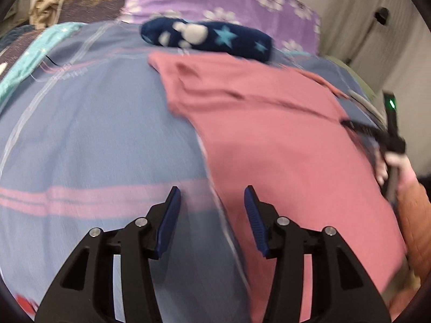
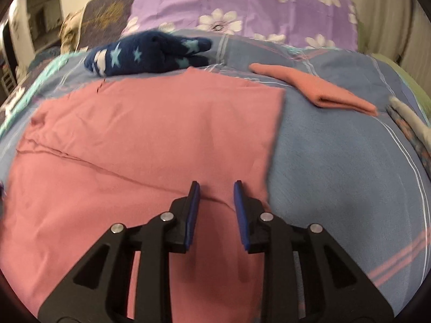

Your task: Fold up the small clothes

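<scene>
A pink garment [image 1: 269, 134] lies spread flat on the blue striped bedsheet [image 1: 94, 134], with a few creases. My left gripper [image 1: 212, 188] is open above the garment's left edge, with nothing between its blue pads. In the right wrist view the same pink garment [image 2: 148, 134] fills the left and middle. My right gripper [image 2: 216, 183] hovers over it close to its right edge, jaws a little apart, and no cloth is pinched. A person's hand [image 1: 388, 167] holds that gripper at the garment's right side.
A small folded pink piece [image 2: 323, 91] lies on the bedsheet [image 2: 336, 161] to the right. A navy fleece item with stars [image 2: 145, 51] sits just beyond the garment. Behind it is a purple floral pillow [image 2: 242, 0]. Patterned cloth [image 2: 412, 126] lies at the far right.
</scene>
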`<move>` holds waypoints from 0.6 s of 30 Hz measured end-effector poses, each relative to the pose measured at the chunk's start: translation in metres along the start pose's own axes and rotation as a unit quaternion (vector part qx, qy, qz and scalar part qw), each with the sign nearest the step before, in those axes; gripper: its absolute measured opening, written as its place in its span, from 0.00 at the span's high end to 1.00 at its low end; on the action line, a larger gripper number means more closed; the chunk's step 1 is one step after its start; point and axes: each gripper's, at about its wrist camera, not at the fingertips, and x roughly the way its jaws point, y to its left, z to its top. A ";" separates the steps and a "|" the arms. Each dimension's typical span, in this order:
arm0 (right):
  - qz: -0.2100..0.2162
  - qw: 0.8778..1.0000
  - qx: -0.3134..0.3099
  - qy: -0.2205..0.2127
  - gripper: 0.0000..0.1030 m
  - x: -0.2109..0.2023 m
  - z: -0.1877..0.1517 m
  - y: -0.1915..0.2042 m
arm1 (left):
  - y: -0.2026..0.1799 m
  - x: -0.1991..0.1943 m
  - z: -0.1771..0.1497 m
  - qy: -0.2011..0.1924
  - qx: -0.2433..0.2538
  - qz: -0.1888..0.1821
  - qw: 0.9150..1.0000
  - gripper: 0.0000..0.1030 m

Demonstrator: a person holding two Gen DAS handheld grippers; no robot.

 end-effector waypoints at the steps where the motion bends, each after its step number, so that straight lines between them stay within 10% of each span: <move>1: 0.009 1.000 0.008 -0.003 0.75 -0.014 -0.007 -0.004 | -0.005 -0.004 -0.009 0.004 0.004 -0.007 1.000 0.51; 18: 0.181 0.978 0.096 0.049 0.73 -0.138 -0.168 -0.061 | -0.046 -0.042 -0.086 0.021 0.056 -0.056 0.997 0.51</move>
